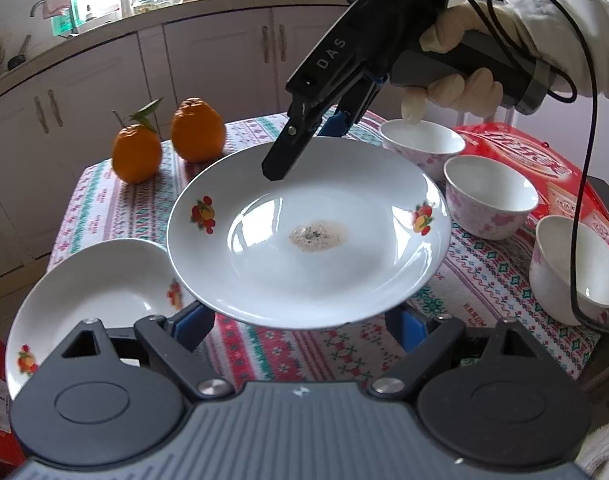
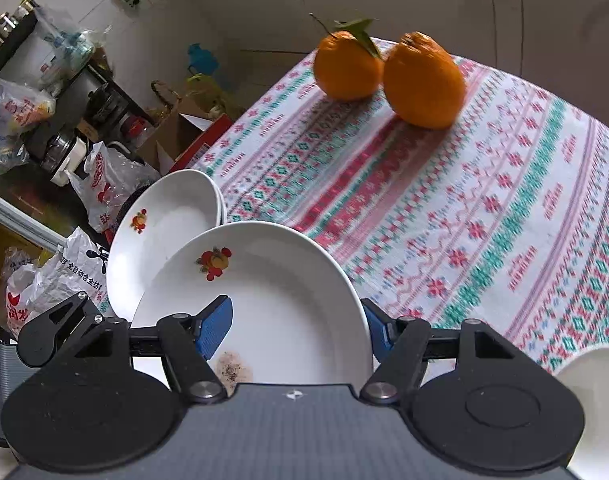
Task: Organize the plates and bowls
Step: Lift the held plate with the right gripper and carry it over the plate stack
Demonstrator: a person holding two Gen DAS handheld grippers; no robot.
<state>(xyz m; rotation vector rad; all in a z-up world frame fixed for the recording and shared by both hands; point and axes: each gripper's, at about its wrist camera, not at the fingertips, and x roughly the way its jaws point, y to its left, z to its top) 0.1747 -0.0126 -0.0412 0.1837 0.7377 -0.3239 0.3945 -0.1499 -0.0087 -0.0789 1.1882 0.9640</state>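
plate: white plate with fruit decals and a brown stain at its centre — lifted off the desk, centre of left wrist frame.
left gripper: fingers spread wide, blue pads either side of the plate's near rim; whether they press it I cannot tell.
right gripper: fingers pinching the plate's far rim — one pad on top, one beneath.
second plate: lower left of left wrist frame, on the desk, partly under the lifted one.
bowls: three white bowls along the right edge.
oranges: two oranges, upper left, well apart from the fingers.
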